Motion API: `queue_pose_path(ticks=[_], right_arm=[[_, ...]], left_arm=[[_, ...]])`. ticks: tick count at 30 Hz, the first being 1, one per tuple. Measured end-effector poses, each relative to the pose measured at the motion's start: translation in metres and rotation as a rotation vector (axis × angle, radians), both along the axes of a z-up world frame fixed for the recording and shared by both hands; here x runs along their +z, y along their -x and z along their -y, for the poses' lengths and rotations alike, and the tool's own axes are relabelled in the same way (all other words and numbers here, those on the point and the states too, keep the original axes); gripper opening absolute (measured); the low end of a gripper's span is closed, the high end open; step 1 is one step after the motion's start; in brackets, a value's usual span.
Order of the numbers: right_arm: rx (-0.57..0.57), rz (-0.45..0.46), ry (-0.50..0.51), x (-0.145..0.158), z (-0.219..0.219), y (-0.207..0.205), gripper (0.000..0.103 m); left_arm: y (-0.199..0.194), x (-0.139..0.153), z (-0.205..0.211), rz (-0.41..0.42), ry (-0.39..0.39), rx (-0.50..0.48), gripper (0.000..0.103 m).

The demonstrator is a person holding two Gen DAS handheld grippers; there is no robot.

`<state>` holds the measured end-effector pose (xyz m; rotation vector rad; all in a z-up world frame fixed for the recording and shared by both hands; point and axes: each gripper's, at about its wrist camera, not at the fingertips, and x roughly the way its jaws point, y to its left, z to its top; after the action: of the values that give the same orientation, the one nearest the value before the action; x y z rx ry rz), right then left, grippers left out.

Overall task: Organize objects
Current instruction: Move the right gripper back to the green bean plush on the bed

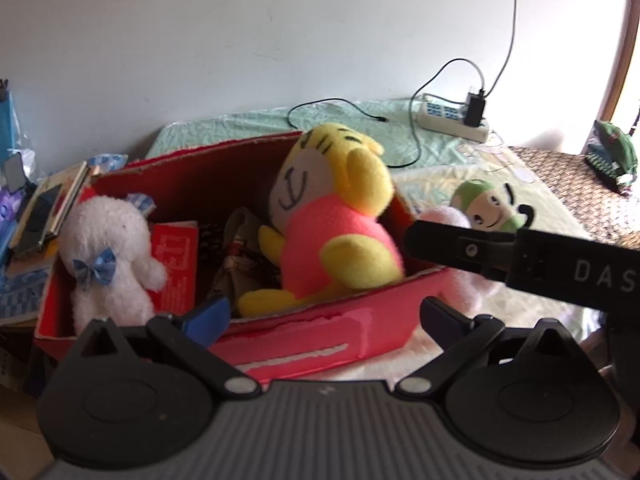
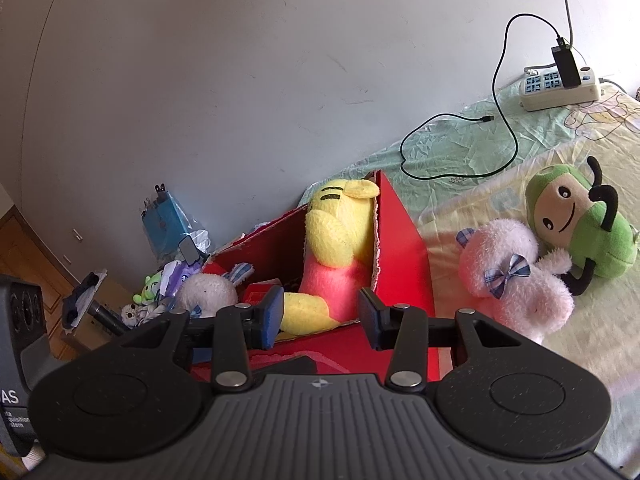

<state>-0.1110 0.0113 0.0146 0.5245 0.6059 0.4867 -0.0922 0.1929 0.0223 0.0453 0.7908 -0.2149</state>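
Note:
A red cardboard box point(image 1: 320, 340) point(image 2: 404, 248) sits on the bed. In it a yellow and pink plush bear point(image 1: 336, 224) point(image 2: 336, 248) leans against the right wall, and a white plush with a blue bow point(image 1: 108, 256) point(image 2: 208, 292) sits at the left. A pink plush with a checked bow point(image 2: 516, 280) and a green plush point(image 2: 576, 224) point(image 1: 488, 208) lie on the bed right of the box. My left gripper point(image 1: 324, 316) is open and empty at the box's near wall. My right gripper point(image 2: 320, 316) is open and empty just before the bear.
A power strip point(image 2: 560, 84) point(image 1: 452, 118) with a charger and black cable point(image 2: 460, 148) lies on the green sheet by the wall. Books and clutter point(image 1: 36, 216) are stacked left of the box. A red booklet point(image 1: 176, 268) stands inside the box.

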Motion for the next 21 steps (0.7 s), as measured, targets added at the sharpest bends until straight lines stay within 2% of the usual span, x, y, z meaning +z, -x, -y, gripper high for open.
queue_pose_path(ticks=[8, 11, 21], right_arm=[[-0.037, -0.040, -0.043, -0.010, 0.022, 0.010, 0.044], [-0.053, -0.070, -0.057, -0.017, 0.029, 0.012, 0.044], [-0.097, -0.150, -0.048, -0.034, 0.054, 0.014, 0.044]], left_arm=[[0.014, -0.003, 0.007, -0.017, 0.056, -0.066, 0.100], [0.018, -0.010, 0.014, -0.035, 0.051, -0.095, 0.100], [0.014, -0.034, 0.044, -0.164, 0.093, -0.188, 0.100]])
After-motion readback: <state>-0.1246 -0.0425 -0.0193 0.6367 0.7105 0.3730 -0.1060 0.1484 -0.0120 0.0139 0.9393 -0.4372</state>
